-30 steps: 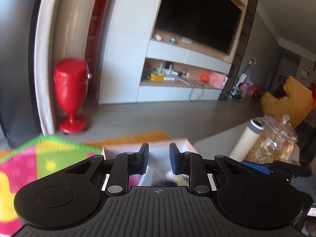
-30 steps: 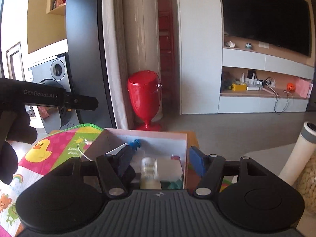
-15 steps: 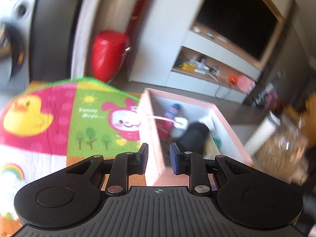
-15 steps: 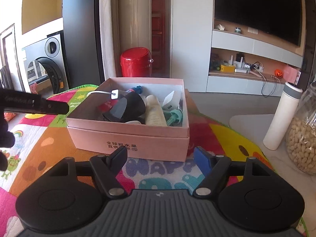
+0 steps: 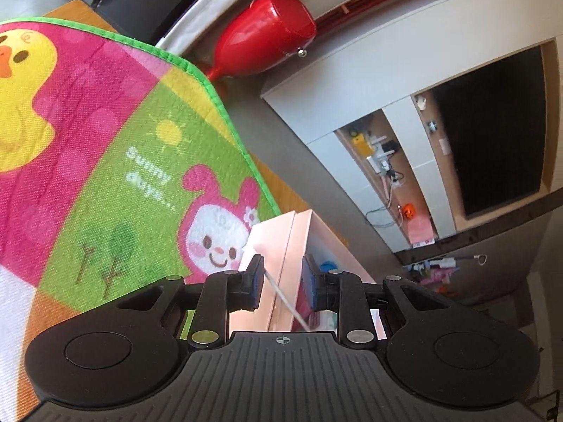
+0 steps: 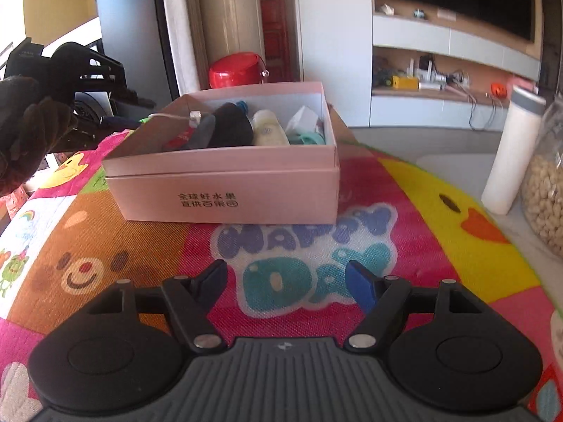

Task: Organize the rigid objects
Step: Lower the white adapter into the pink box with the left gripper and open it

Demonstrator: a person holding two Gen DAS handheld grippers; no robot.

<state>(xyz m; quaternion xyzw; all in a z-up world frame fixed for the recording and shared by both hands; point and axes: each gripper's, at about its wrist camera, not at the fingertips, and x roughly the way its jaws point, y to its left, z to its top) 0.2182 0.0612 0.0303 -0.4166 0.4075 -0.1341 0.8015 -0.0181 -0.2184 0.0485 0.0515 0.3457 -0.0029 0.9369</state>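
A pink cardboard box (image 6: 225,190) stands on the colourful play mat (image 6: 105,246). It holds a black object (image 6: 232,126), a cream bottle (image 6: 269,132), a white cable with a plug (image 6: 193,116), a blue-capped item and teal pieces. My right gripper (image 6: 286,281) is open and empty, low over the mat in front of the box. My left gripper (image 5: 281,286) is narrowly open at the box's left wall (image 5: 281,246), fingers either side of the rim, with the white cable (image 5: 285,302) between them. In the right wrist view it (image 6: 88,70) hovers left of the box.
A white tumbler (image 6: 510,151) and a glass jar of nuts (image 6: 545,197) stand right of the mat. A red bin (image 6: 235,70) stands on the floor behind the box. A TV cabinet with shelves (image 6: 440,70) fills the back wall.
My right gripper has drawn back from the box and lowered, staying open. My left gripper has rolled and shifted to the box's left wall, still narrowly open.
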